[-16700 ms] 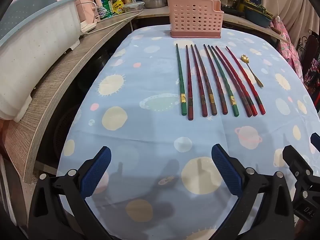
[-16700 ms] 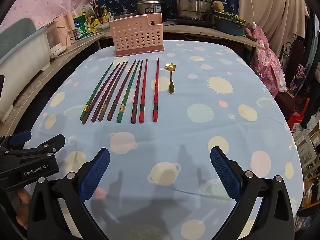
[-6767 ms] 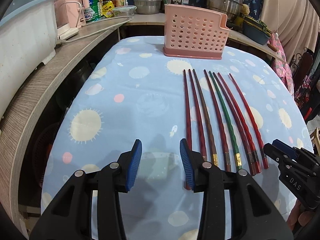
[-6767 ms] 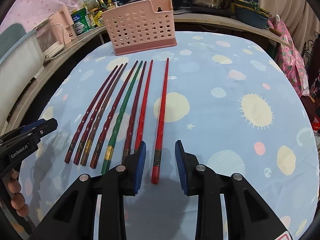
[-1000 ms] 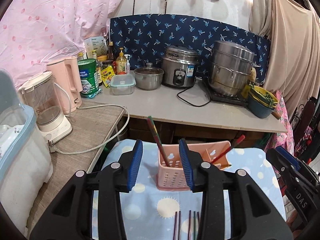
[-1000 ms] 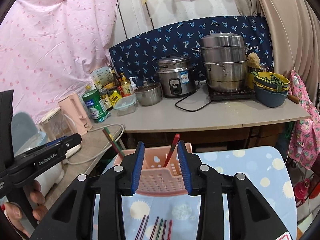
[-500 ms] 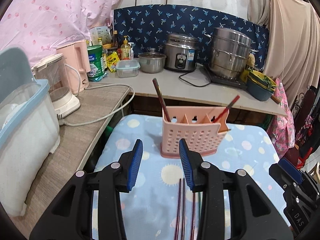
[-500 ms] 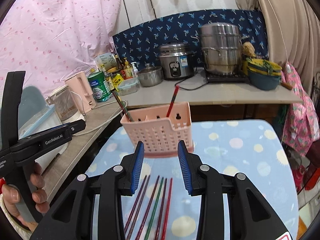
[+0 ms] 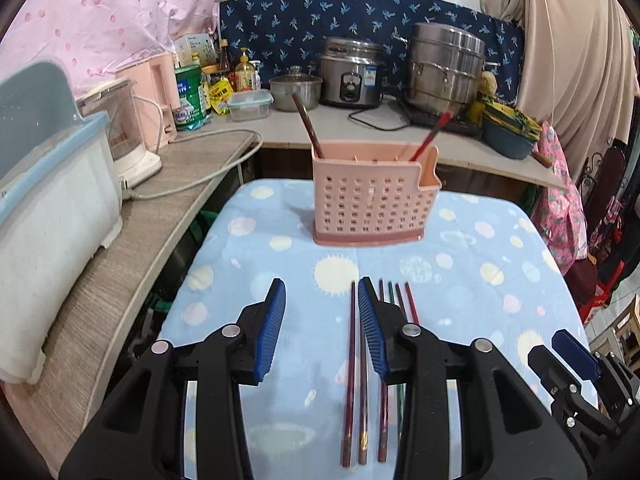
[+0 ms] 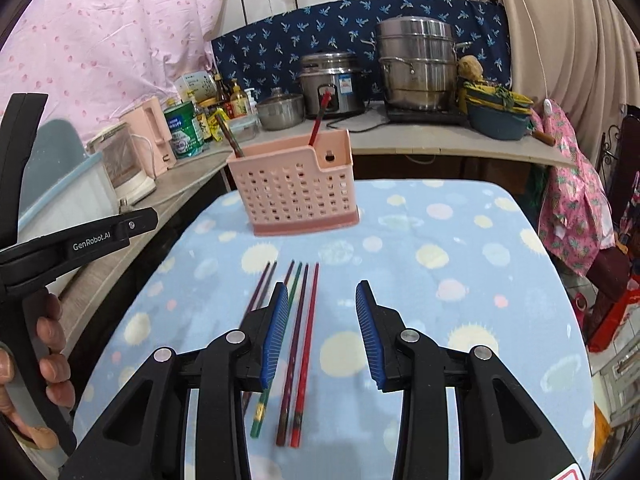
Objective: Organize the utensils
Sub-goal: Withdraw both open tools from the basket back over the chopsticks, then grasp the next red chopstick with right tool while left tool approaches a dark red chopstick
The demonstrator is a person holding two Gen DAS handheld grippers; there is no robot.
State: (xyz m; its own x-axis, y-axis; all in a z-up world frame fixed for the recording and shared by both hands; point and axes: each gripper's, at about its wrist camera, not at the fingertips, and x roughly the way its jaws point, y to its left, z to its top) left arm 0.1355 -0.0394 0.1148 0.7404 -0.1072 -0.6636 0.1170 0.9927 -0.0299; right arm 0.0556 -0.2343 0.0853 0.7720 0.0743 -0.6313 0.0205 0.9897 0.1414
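Observation:
A pink perforated basket (image 9: 372, 204) (image 10: 296, 196) stands at the far end of the blue spotted tablecloth (image 9: 480, 280). Two chopsticks stand in it, a dark one (image 9: 305, 120) at its left end and a red one (image 9: 430, 138) at its right. Several chopsticks (image 9: 352, 380) (image 10: 309, 328) lie side by side on the cloth in front of it. My left gripper (image 9: 322, 328) hovers open and empty over the leftmost ones. My right gripper (image 10: 322, 332) hovers open and empty over the rightmost ones. Each gripper shows in the other's view: the right one (image 9: 572, 360), and the left one's body (image 10: 72, 240).
A wooden counter runs along the left with a large white and blue bin (image 9: 48, 208), a blender (image 9: 128, 132) and a cable. The back counter holds a rice cooker (image 9: 352, 76), a steel steamer (image 9: 448, 68), bottles and bowls. A hand (image 10: 52, 344) grips the left tool.
Both grippers have drawn back from the basket and sunk toward the table. The basket now looks farther off, and the lying chopsticks have come under the jaws. Jaw widths are unchanged.

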